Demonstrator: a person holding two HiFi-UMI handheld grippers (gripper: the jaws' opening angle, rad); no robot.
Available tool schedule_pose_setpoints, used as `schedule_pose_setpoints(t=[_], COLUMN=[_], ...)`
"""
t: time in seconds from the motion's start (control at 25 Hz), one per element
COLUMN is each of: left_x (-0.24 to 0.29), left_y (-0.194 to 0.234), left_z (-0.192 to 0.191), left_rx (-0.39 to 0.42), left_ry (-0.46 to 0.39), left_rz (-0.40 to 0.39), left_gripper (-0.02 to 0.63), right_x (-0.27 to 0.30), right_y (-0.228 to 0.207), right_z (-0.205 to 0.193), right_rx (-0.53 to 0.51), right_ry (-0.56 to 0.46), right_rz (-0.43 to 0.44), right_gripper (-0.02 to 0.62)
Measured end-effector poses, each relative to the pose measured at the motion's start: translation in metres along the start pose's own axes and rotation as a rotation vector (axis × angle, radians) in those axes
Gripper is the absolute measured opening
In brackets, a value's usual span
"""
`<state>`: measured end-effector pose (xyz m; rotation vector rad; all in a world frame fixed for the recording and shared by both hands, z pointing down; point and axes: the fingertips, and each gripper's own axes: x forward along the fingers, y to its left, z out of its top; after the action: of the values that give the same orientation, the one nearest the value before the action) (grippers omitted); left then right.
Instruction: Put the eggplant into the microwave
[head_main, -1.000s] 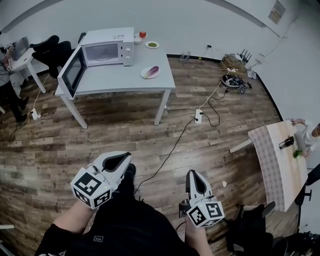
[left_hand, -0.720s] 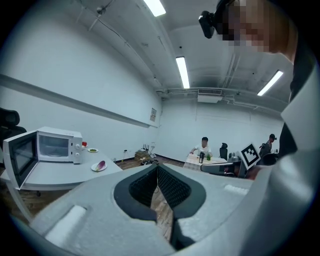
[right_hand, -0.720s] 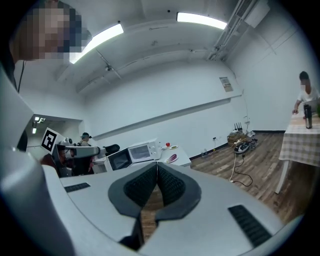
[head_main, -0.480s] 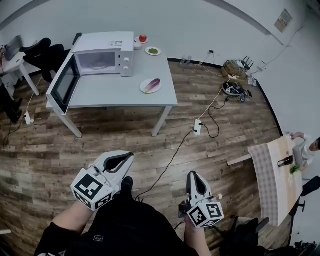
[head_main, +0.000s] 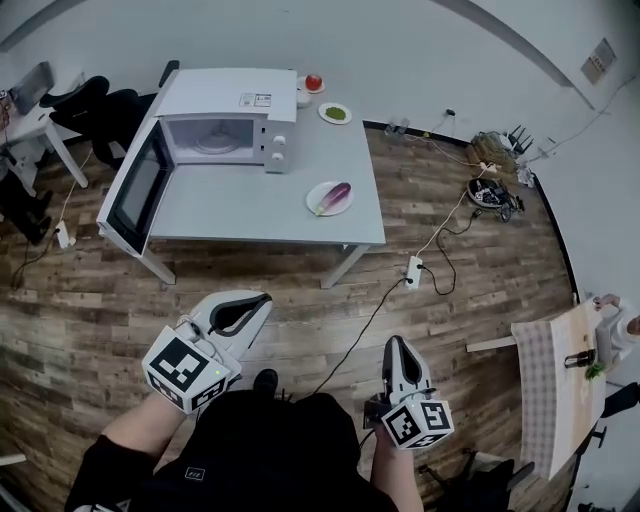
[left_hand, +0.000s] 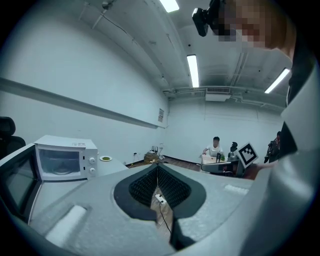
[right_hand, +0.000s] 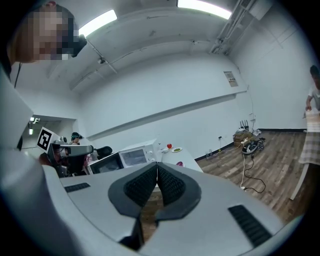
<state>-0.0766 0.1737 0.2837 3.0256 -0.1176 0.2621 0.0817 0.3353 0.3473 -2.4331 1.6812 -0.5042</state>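
Black ribbed pads of the left gripper: clenched, tips touching, nothing between them. Through the slot below the tips, only wooden floor and a white power strip show.

Right gripper: same state. Its pads are pressed together at the tips, and the jaws are empty.

Head view: both grippers are held low over the floor, well apart from the worktop. The left one is at about 7 o'clock of the frame, the right one at about 5 o'clock. Both point toward 12 o'clock. Marker cubes sit at the rear ends, nearest the person.

Worktop: grey, standing at 12 o'clock from the grippers.

Eggplant: purple, lying on a white plate near the right edge of the worktop. It is at roughly 4 o'clock from the microwave and not touching it. From the right gripper it is at about 11 o'clock, far off.

Microwave: white, at the back left of the worktop. Its door is swung wide open toward 8 o'clock, and the cavity is visible with the turntable inside.

Behind the microwave's right side, at 1 o'clock from it, are a small plate with something green and a red round item in a small dish. The two are just beside each other.

A cable runs across the floor from the power strip toward the person, passing between the grippers.
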Motion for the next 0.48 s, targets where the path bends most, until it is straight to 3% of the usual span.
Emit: schedule_pose_setpoints(t=[0.48], left_x=[0.052], left_y=[0.045], left_z=[-0.006], left_rx=[-0.047], left_ry=[0.016], left_rz=[0.023], left_gripper=[0.009], right_x=[0.065], right_y=[-0.027], right_z=[0.009], right_rx=[0.008], right_ry=[0.033], right_rz=[0.011], right_gripper=[0.015])
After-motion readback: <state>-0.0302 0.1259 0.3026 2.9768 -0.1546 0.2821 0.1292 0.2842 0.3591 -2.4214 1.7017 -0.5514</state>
